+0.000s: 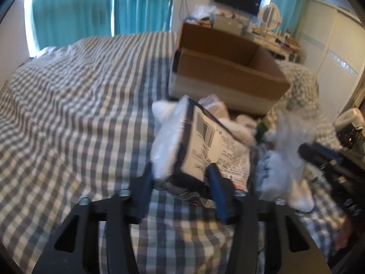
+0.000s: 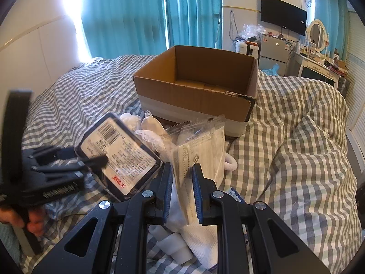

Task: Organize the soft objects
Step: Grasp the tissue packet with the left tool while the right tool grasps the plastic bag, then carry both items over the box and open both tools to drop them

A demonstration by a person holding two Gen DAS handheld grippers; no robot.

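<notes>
My left gripper (image 1: 180,178) is shut on a dark-edged plastic packet with a white barcode label (image 1: 212,141) and holds it tilted above the bed; it also shows in the right wrist view (image 2: 118,155). My right gripper (image 2: 182,173) is shut on a clear bag of white face masks (image 2: 200,146), lifted over the pile. An open, empty cardboard box (image 2: 196,86) stands on the bed just beyond both packets; it also shows in the left wrist view (image 1: 228,73). White socks and cloths (image 2: 150,132) lie in a pile between the grippers and the box.
The bed has a grey and white checked cover (image 1: 75,105). A white cloth (image 2: 200,237) lies under my right gripper. Teal curtains (image 2: 127,16), a wall TV (image 2: 282,13) and a cluttered dresser (image 2: 319,66) stand behind the bed.
</notes>
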